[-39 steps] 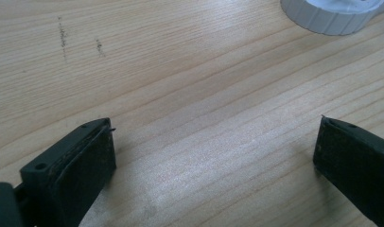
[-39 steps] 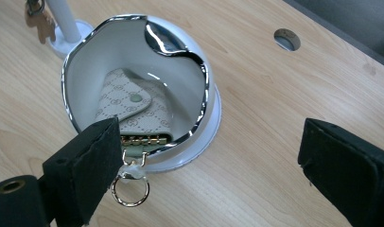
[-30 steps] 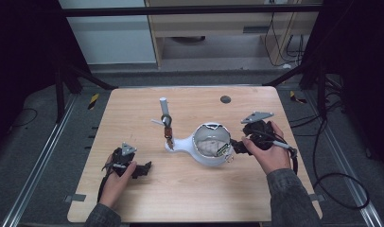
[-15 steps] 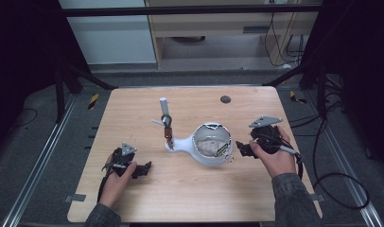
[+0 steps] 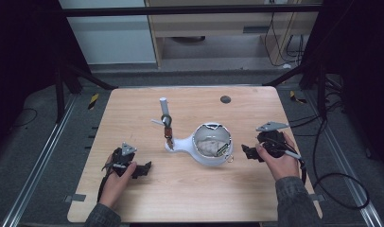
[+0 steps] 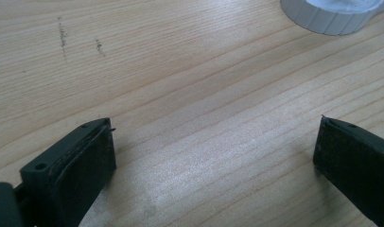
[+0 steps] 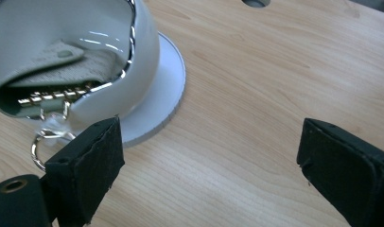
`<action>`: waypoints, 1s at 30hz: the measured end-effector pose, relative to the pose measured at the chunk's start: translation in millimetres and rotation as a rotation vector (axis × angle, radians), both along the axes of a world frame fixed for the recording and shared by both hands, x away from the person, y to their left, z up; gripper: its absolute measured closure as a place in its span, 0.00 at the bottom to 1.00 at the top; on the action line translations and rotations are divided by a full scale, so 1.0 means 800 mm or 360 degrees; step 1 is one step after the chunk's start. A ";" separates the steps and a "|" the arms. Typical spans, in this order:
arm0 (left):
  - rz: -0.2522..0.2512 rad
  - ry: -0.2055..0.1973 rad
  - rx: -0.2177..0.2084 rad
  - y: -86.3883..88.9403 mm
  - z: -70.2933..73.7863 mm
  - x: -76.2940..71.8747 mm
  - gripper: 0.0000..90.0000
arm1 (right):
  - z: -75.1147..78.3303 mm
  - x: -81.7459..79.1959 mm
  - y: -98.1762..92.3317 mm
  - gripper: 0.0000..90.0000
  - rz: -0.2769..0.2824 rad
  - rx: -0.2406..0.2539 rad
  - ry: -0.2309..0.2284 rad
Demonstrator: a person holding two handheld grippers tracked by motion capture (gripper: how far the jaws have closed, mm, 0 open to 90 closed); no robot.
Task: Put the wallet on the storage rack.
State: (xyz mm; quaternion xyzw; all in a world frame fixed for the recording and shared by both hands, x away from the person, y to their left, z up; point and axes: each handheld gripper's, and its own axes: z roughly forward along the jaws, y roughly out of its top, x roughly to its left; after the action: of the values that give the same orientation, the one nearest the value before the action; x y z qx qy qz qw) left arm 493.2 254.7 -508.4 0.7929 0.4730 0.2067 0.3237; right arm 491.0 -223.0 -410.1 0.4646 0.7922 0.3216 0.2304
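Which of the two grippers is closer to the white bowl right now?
The right gripper: it sits just beside the round white bowl, jaws open next to its rim. The left gripper rests farther off across bare wooden table.

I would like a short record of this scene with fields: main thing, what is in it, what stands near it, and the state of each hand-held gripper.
main thing: white bowl on wooden table
inside: pale cloth, metal chain
near it: white post
left hand-held gripper: open, resting on table
right hand-held gripper: open, beside bowl, holding nothing

light: bright tabletop, dark surround | glare: slight | focus: soft
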 end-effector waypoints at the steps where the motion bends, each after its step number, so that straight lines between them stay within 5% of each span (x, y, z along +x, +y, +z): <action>1: 0.0000 0.0000 0.0000 0.000 0.000 0.000 0.00 | -0.002 0.000 -0.002 0.09 -0.0001 0.0001 0.0001; 30: 0.0000 0.0000 0.0000 0.000 0.000 0.000 0.00 | -0.085 -0.008 -0.034 0.08 -0.0155 0.0090 0.0126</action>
State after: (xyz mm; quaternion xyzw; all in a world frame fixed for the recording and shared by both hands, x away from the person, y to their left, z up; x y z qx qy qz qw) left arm 493.2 254.8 -508.3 0.7930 0.4730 0.2067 0.3236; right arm 484.6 -250.6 -478.3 0.5213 0.7678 0.3136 0.2010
